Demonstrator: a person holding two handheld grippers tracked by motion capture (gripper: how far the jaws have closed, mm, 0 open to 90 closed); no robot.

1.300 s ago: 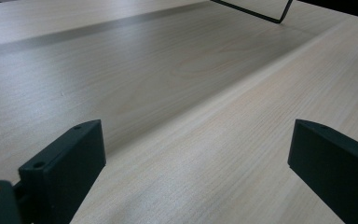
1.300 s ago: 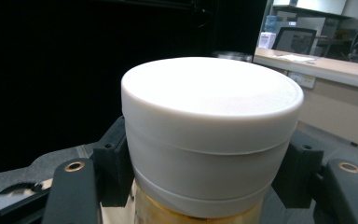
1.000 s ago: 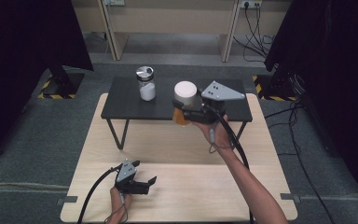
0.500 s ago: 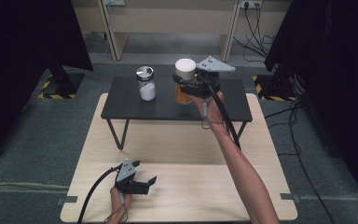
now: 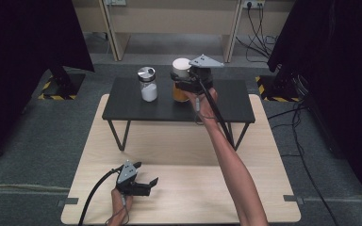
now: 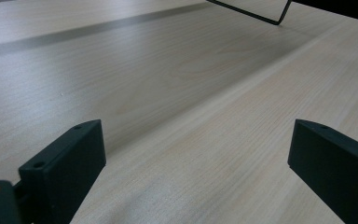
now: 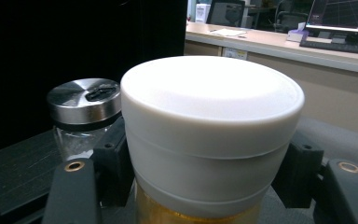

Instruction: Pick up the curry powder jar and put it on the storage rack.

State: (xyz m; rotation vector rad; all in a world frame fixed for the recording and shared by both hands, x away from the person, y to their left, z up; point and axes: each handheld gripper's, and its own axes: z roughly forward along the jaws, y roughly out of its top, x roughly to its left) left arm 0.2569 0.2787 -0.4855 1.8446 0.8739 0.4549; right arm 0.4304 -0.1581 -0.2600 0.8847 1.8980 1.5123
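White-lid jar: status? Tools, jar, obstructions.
Right tool shut on white-lid jar, on black table. Left tool open, idle on wooden table. Shaker jar beside, apart.

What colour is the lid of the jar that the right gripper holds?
White; the lid shows best in the right gripper view, above amber contents.
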